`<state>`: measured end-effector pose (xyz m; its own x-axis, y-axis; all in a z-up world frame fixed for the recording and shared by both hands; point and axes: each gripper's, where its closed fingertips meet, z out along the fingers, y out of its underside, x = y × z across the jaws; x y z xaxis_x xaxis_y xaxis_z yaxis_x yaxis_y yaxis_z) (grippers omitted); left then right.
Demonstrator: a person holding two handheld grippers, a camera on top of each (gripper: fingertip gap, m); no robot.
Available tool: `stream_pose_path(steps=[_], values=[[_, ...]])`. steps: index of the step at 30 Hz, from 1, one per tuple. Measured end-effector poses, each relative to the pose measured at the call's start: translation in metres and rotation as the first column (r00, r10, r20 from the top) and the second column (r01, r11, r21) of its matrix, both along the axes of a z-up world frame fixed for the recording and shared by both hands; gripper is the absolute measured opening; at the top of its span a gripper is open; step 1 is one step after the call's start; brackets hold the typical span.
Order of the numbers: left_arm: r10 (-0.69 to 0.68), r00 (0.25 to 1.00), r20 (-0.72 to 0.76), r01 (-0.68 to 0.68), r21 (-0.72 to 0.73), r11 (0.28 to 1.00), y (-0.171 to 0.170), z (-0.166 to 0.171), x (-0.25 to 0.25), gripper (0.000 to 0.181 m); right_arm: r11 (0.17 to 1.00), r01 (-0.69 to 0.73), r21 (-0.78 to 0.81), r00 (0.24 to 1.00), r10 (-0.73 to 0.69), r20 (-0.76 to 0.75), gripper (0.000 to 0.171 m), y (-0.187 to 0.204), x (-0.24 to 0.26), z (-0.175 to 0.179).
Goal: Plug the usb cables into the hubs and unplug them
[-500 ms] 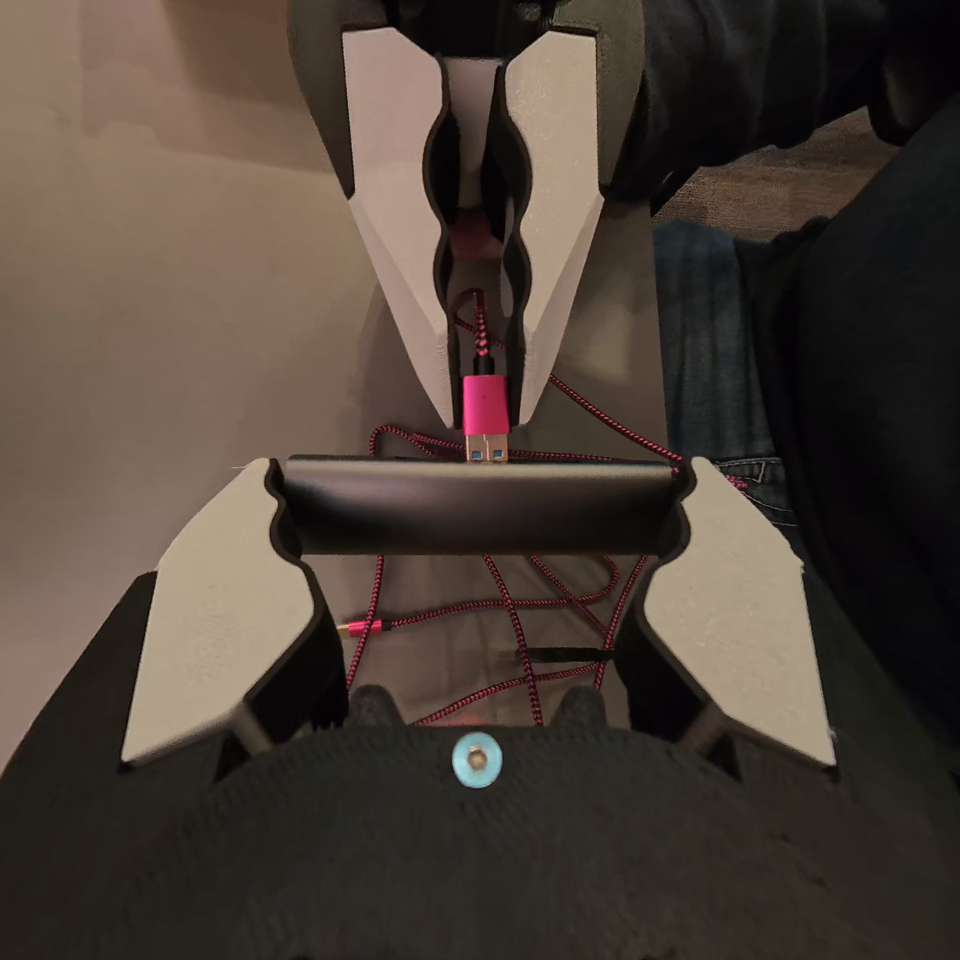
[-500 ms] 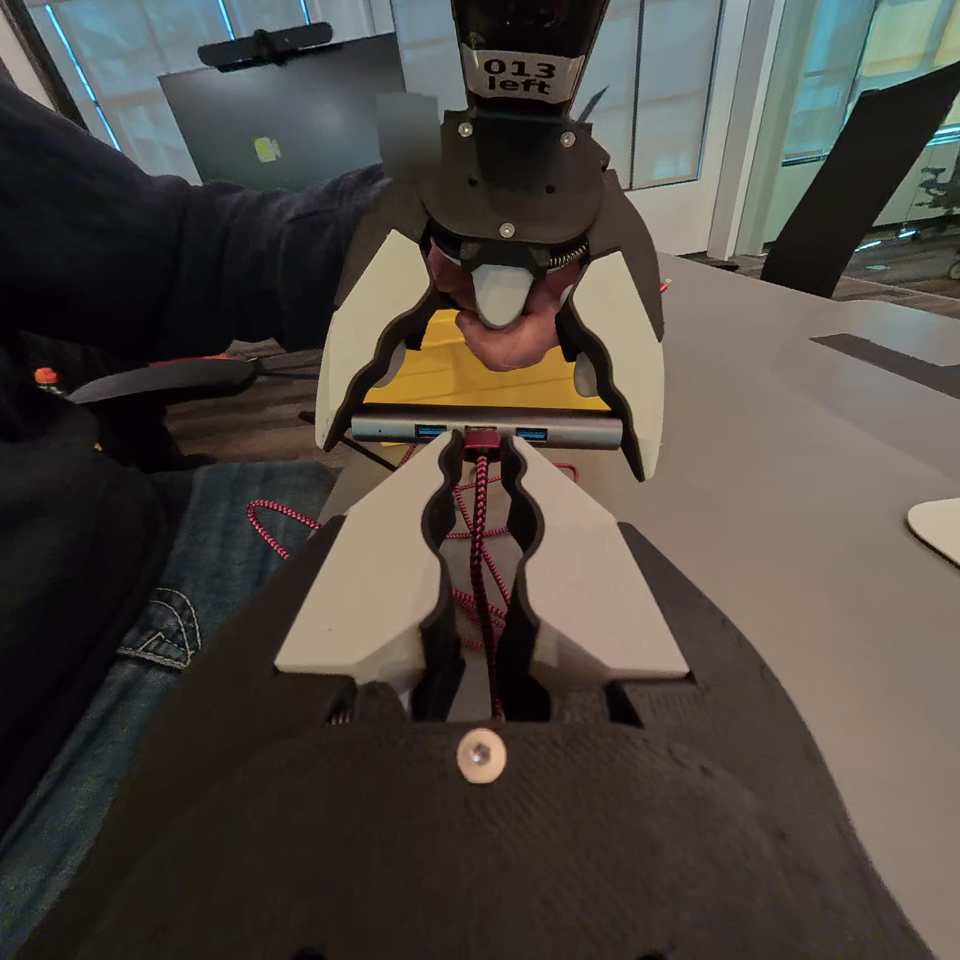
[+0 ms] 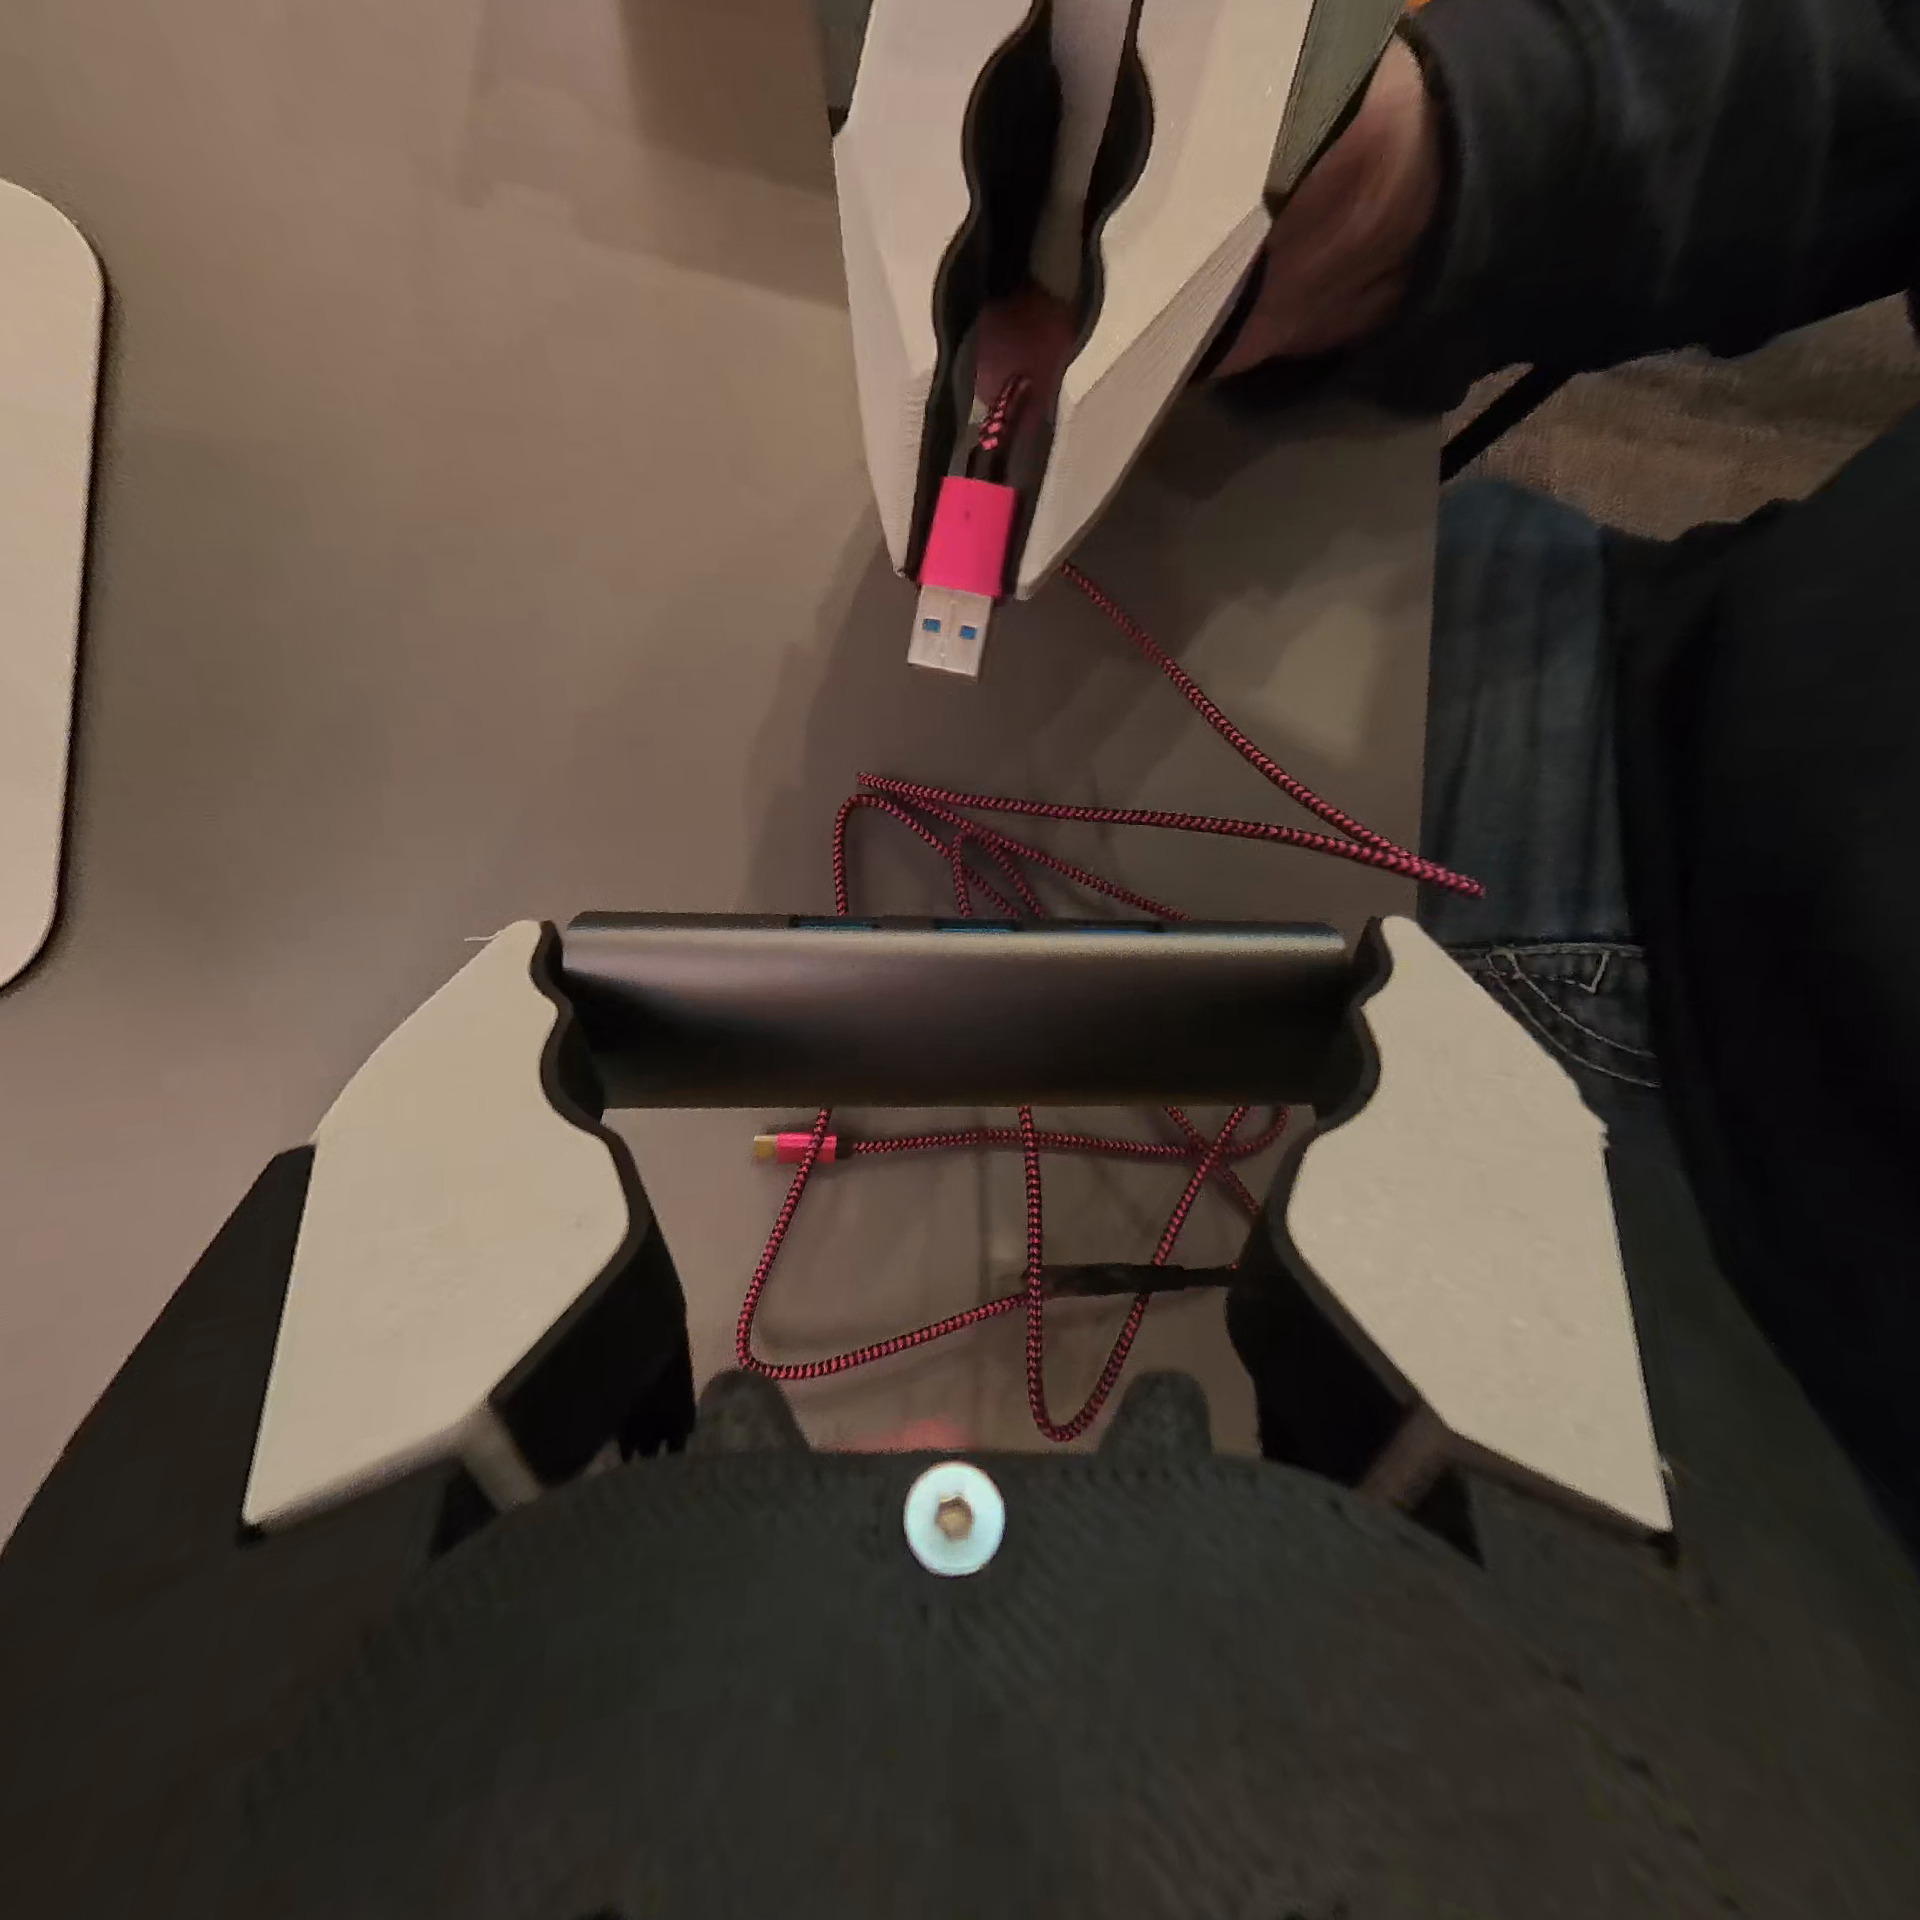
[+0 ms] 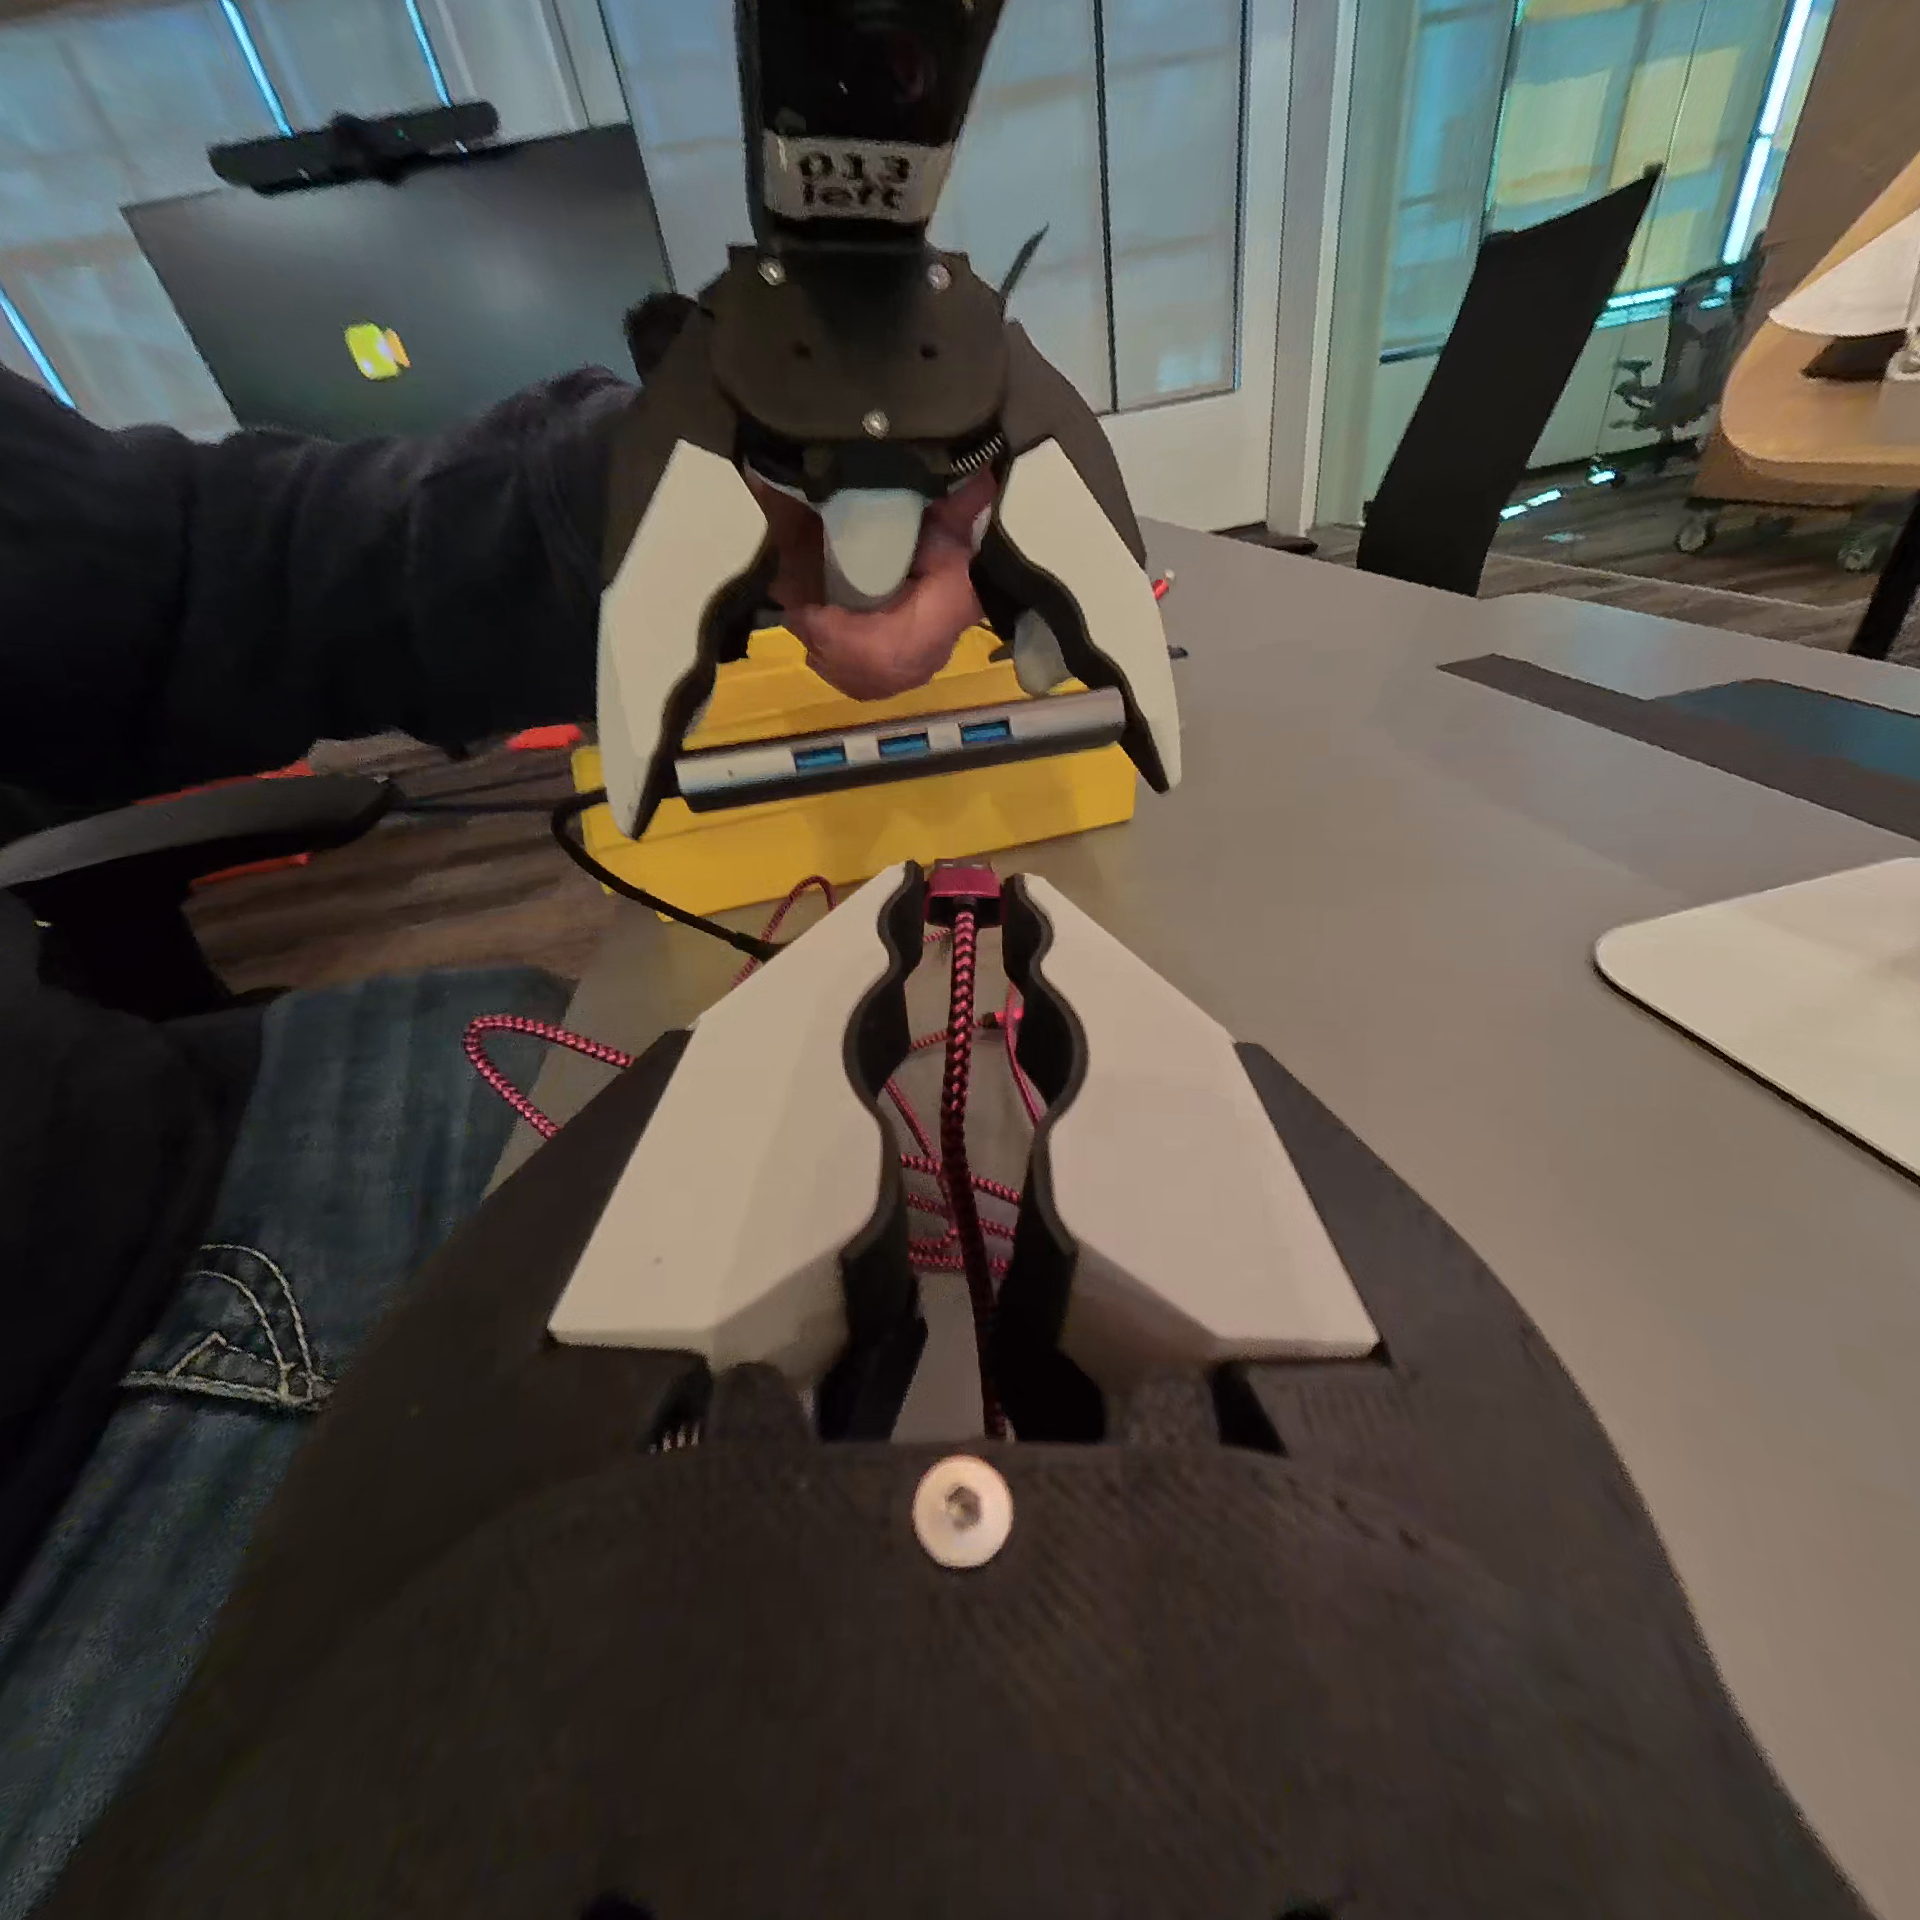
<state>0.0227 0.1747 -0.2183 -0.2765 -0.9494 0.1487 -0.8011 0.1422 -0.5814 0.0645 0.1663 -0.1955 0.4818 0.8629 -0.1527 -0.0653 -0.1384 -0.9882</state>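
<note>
While your left gripper (image 3: 961, 1023) clamps the hub (image 3: 956, 1013) end to end, its fingers pressed on the two short ends, the hub hangs level above the counter (image 3: 416, 520) with its three blue ports facing away from you. In the right wrist view the same hub (image 4: 899, 748) shows those ports empty, tilted slightly so its right end sits higher.

Your right gripper (image 4: 961, 894) is closed on the pink plug (image 4: 964, 883) of the cable (image 4: 961, 1091); the braided lead runs back between the fingers toward the camera. From the left wrist view, that gripper (image 3: 971, 566) comes in from the far side, and the plug (image 3: 966, 545) sticks out of its tip with the silver connector bare and angled a little left. The plug is clear of the hub, apart from the ports and not lined up with the middle one.

Loose loops of cable (image 3: 1039, 1195) lie on the counter under the hub, with the small pink end (image 3: 805, 1146) resting just below the hub's near edge. A yellow block (image 4: 852, 831) sits on the counter behind the hub, and a pale mat (image 4: 1787, 987) lies at the right. Your denim-clad leg (image 4: 312, 1195) shows at the counter's left edge.
</note>
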Motion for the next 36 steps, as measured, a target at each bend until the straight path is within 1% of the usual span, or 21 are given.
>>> stream_pose_path(steps=[3, 6, 9, 12, 14, 17, 20, 23, 26, 29, 31, 33, 35, 36], values=[[0.022, 0.999, 0.046, -0.022, 0.012, 1.000, 0.003, 0.008, -0.001, 0.133, 0.998, 0.042, -0.040, 0.999, -0.040, 0.031, 0.013, 0.005, 0.006, -0.008], [0.061, 0.994, 0.094, -0.063, 0.017, 0.998, 0.012, 0.020, -0.005, 0.133, 0.995, 0.073, -0.068, 0.988, -0.063, 0.143, 0.013, 0.008, 0.006, -0.026], [0.101, 0.986, 0.132, -0.102, 0.004, 0.995, 0.020, 0.029, -0.014, 0.133, 0.993, 0.060, -0.097, 0.977, -0.039, 0.209, 0.013, 0.006, 0.000, -0.037], [0.115, 0.985, 0.126, -0.121, 0.045, 0.992, 0.024, 0.030, -0.024, 0.133, 0.986, 0.056, -0.158, 0.964, -0.012, 0.264, 0.013, 0.005, -0.004, -0.052], [0.116, 0.984, 0.136, -0.122, 0.035, 0.992, 0.022, 0.031, -0.029, 0.133, 0.985, 0.044, -0.167, 0.965, 0.001, 0.263, 0.014, 0.003, -0.007, -0.052], [0.123, 0.986, 0.112, -0.130, 0.061, 0.990, 0.024, 0.024, -0.038, 0.133, 0.986, 0.034, -0.165, 0.937, 0.026, 0.348, 0.029, -0.001, -0.013, -0.054], [0.120, 0.987, 0.111, -0.127, 0.058, 0.990, 0.022, 0.023, -0.043, 0.133, 0.982, -0.004, -0.188, 0.883, 0.091, 0.461, 0.051, -0.006, -0.021, -0.063], [0.109, 0.986, 0.127, -0.117, 0.056, 0.992, 0.019, 0.025, -0.044, 0.133, 0.950, -0.064, -0.305, 0.824, 0.223, 0.521, 0.078, -0.014, -0.032, -0.079], [0.102, 0.984, 0.146, -0.112, 0.056, 0.992, 0.017, 0.027, -0.044, 0.133, 0.951, -0.109, -0.289, 0.769, 0.265, 0.582, 0.088, -0.014, -0.045, -0.085], [0.100, 0.981, 0.165, -0.110, 0.055, 0.992, 0.016, 0.029, -0.045, 0.134, 0.948, -0.150, -0.279, 0.740, 0.295, 0.604, 0.088, -0.008, -0.061, -0.091], [0.100, 0.978, 0.186, -0.111, 0.048, 0.993, 0.015, 0.035, -0.044, 0.133, 0.942, -0.146, -0.301, 0.706, 0.312, 0.635, 0.086, -0.003, -0.068, -0.103], [0.096, 0.975, 0.201, -0.109, 0.056, 0.992, 0.014, 0.042, -0.045, 0.133, 0.942, -0.140, -0.304, 0.673, 0.316, 0.668, 0.079, 0.003, -0.072, -0.114], [0.093, 0.971, 0.219, -0.110, 0.069, 0.992, 0.015, 0.052, -0.048, 0.133, 0.947, -0.119, -0.300, 0.630, 0.305, 0.714, 0.067, 0.007, -0.070, -0.128], [0.093, 0.969, 0.229, -0.113, 0.073, 0.991, 0.015, 0.058, -0.050, 0.133, 0.951, -0.111, -0.290, 0.631, 0.292, 0.719, 0.062, 0.009, -0.071, -0.130]])
